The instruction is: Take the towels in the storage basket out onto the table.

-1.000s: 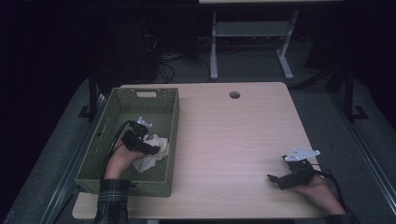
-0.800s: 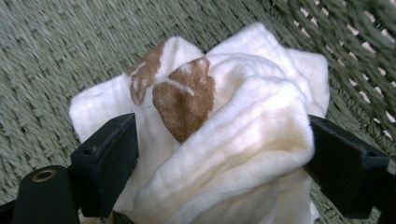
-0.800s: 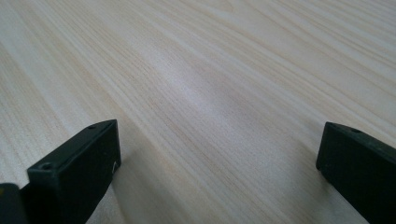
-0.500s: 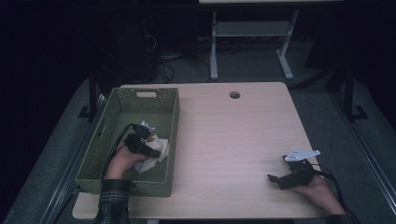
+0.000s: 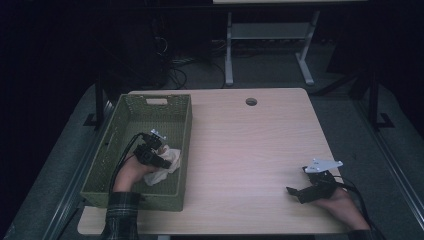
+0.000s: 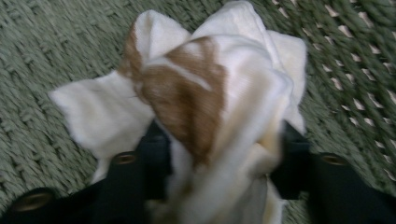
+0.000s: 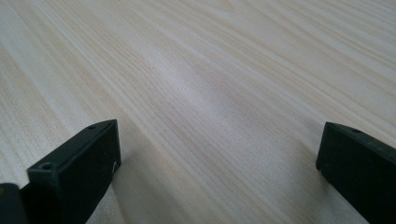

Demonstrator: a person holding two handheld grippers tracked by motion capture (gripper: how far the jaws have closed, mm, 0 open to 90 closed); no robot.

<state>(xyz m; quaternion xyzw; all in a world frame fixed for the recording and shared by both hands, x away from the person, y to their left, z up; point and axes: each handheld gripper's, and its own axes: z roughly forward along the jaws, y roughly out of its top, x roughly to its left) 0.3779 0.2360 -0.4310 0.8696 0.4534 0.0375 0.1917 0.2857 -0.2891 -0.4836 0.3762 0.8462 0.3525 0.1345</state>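
Cloth [image 6: 210, 107]: white with brown patches, bunched between left gripper [image 6: 219, 158] jaws, inside green woven basket [image 5: 131, 112] at table's left | left gripper: jaws have just been closing, now pinching cloth from both sides | right gripper [image 7: 219, 163]: jaws spread wide over bare wooden table [image 5: 250, 150], holding nothing

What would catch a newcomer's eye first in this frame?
First, the crumpled white cloth with brown patches lying in the green woven basket at the table's left, where the left gripper has just been closing its jaws, the cloth bunched between them. Next comes the bare, pale wooden table. The right gripper rests at its near right corner, jaws wide apart with nothing between them.
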